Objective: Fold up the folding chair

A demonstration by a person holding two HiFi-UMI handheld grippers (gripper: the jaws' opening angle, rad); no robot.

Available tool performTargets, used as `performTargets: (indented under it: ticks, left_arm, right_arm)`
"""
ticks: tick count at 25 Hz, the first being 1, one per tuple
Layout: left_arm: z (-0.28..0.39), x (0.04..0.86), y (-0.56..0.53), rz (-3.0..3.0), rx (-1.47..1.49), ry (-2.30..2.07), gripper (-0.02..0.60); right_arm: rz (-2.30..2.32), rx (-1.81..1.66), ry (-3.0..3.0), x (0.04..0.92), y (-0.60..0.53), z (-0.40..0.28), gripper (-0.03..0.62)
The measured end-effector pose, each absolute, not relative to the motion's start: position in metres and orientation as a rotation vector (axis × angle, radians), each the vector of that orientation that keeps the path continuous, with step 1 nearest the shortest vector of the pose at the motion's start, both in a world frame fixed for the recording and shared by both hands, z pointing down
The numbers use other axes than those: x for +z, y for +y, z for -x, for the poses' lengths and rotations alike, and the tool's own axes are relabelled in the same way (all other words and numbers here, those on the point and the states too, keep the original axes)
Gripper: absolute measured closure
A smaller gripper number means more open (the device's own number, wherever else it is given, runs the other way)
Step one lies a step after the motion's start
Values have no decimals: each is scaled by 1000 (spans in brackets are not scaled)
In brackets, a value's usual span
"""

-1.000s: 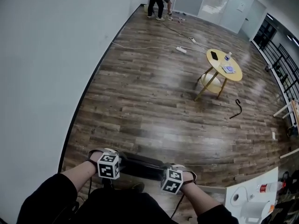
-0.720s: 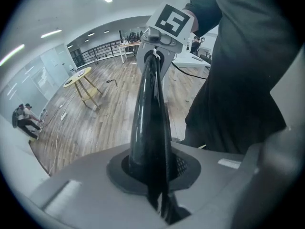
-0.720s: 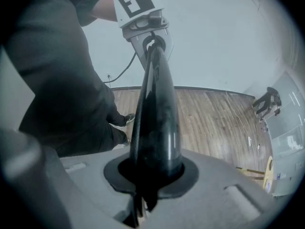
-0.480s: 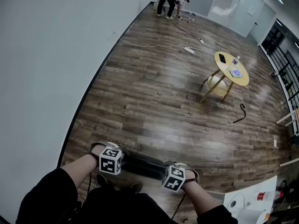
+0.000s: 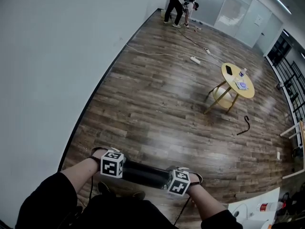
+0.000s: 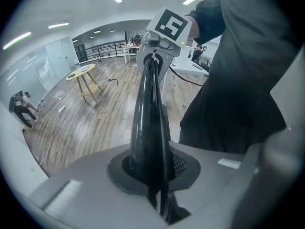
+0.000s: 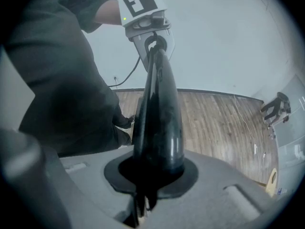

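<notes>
The folding chair shows as a glossy black top edge (image 5: 143, 174), held level just in front of my body low in the head view. My left gripper (image 5: 113, 165) is shut on its left end and my right gripper (image 5: 178, 182) on its right end. In the left gripper view the black edge (image 6: 151, 123) runs from my left gripper (image 6: 159, 202) up to the right gripper (image 6: 162, 42). In the right gripper view the same edge (image 7: 159, 113) runs from my right gripper (image 7: 143, 202) up to the left gripper (image 7: 150, 27). The rest of the chair is hidden below.
A white wall (image 5: 47, 56) runs along the left. A round yellow table (image 5: 237, 80) stands far right, with a black hooked stick (image 5: 244, 125) on the wood floor near it. A power strip and cable (image 5: 195, 59) lie farther off, near two people (image 5: 180, 4). A white table corner (image 5: 252, 209) sits lower right.
Both grippers have risen a little with the black chair edge still clamped between them. The head view has tilted, so the far room sits differently.
</notes>
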State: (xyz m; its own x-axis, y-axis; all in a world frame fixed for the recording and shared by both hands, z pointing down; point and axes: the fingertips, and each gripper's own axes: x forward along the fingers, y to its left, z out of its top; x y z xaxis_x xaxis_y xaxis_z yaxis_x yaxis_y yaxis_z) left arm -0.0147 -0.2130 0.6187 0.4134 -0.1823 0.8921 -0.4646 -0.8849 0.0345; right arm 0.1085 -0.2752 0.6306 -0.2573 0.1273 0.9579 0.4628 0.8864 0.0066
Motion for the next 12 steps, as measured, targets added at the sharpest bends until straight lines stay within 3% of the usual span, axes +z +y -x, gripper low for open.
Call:
performTargets:
  ticks: [12]
  left_arm:
    - [80,619,-132,-2283,1381,-699,535]
  right_arm:
    - [617,-433,-1757,628,-214,-32,548]
